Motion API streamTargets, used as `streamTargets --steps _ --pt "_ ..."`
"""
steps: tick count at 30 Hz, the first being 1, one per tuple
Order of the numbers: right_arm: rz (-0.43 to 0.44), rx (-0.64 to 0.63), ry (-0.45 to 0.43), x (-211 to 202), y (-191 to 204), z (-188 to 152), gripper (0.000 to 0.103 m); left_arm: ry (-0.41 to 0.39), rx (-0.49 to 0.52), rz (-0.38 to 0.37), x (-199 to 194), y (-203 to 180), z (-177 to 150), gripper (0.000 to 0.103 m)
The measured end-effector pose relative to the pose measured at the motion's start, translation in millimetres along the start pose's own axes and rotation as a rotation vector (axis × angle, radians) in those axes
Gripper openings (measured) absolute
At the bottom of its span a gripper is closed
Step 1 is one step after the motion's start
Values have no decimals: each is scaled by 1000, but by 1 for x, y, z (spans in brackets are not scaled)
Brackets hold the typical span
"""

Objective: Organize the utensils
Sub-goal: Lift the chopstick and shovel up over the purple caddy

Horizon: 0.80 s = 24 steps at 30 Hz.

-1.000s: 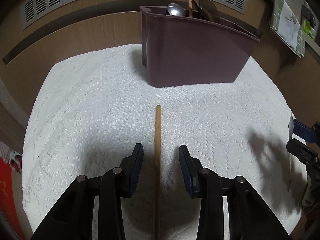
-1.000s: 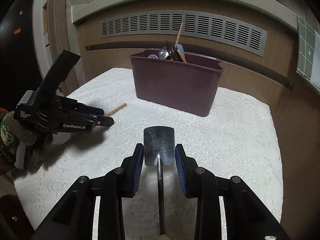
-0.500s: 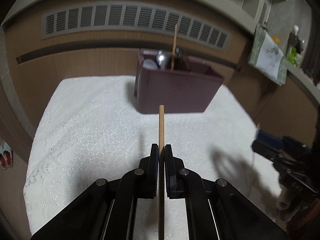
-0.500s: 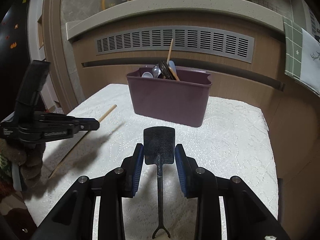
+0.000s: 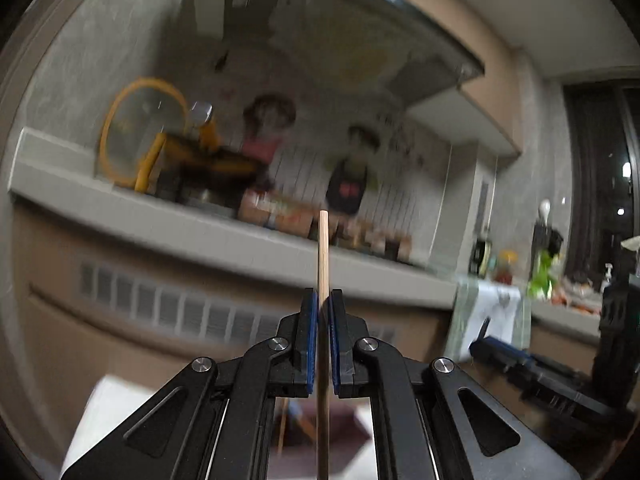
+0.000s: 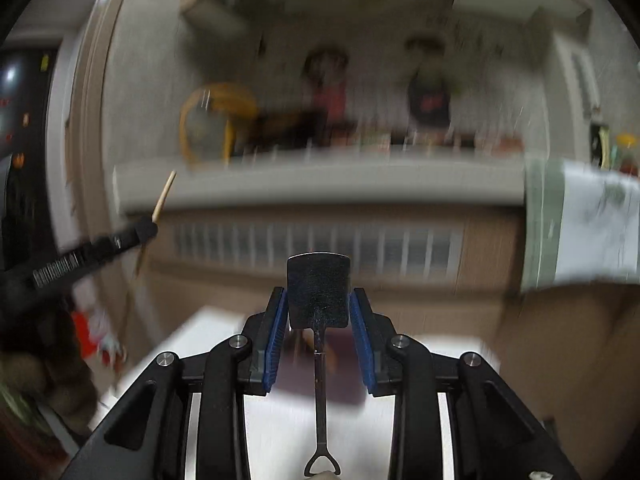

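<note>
My left gripper [image 5: 323, 300] is shut on a thin wooden chopstick [image 5: 322, 248] that points up past the fingertips. It is lifted high above the maroon utensil bin [image 5: 344, 424], which shows blurred low between the fingers. My right gripper [image 6: 319, 300] is shut on the flat head of a small dark metal spatula [image 6: 319, 292], its handle hanging down. The bin [image 6: 320, 380] shows blurred below it. The left gripper [image 6: 148, 229] with the chopstick [image 6: 164, 196] shows at the left of the right wrist view. The right gripper [image 5: 486, 350] shows at the lower right of the left wrist view.
The white lace cloth on the table [image 6: 280, 432] lies below both grippers. A counter ledge [image 5: 200, 228] with jars and a yellow-rimmed lid runs behind, above a vent grille [image 6: 320, 244]. A cloth [image 6: 592, 220] hangs at the right.
Both grippers have risen and tilted upward, carrying the chopstick and the spatula. The views now face the counter and wall, and the bin has dropped to the bottom of both views.
</note>
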State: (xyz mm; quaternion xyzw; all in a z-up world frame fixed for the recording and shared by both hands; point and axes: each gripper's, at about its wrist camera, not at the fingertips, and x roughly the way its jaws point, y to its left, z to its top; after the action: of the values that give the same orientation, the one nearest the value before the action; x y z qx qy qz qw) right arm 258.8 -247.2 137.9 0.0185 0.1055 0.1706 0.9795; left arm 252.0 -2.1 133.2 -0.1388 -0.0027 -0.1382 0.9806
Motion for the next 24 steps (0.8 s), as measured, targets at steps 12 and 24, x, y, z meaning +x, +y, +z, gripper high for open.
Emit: streamTargets --steps 12,24 --pt "-5 62 24 115 -43 -5 29 4 19 126 106 34 -65 6" --pt "61 97 125 190 -42 -43 29 47 -35 125 137 66 -99 6"
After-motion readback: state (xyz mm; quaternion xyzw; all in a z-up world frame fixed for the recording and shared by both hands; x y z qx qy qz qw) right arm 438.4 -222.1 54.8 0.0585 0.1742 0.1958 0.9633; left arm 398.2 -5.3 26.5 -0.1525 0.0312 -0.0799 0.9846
